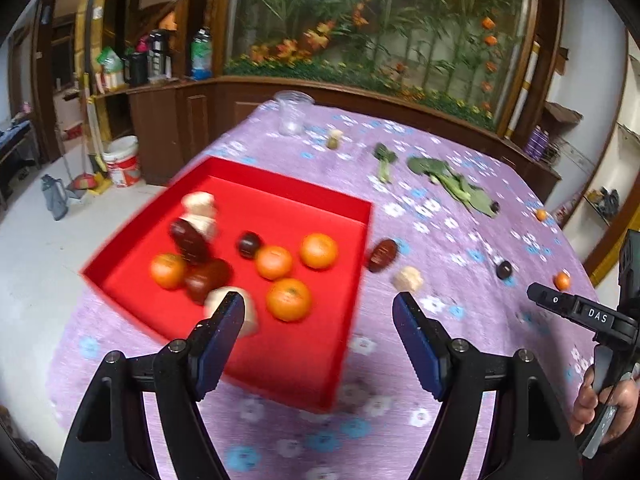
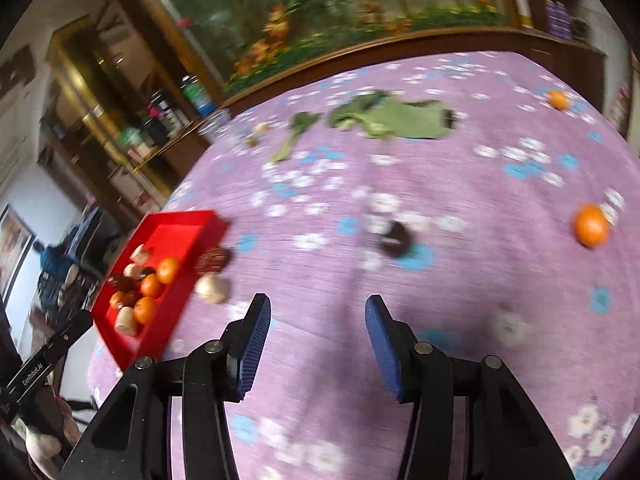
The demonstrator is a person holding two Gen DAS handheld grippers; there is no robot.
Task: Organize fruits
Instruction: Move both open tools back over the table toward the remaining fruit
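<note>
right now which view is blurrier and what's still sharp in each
Right wrist view is blurrier: the tablecloth, leafy greens and dark fruit smear, only the right gripper stays crisp. Left wrist view: the red tray edges smear mildly, the left gripper is sharp; both bend at the rim.

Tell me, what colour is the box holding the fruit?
Bright red box, clearest in the left wrist view.

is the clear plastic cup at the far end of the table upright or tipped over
Upright. In the left wrist view the clear cup stands on its base on the purple tablecloth, its open rim facing up. Whether anything is inside cannot be told.
</note>
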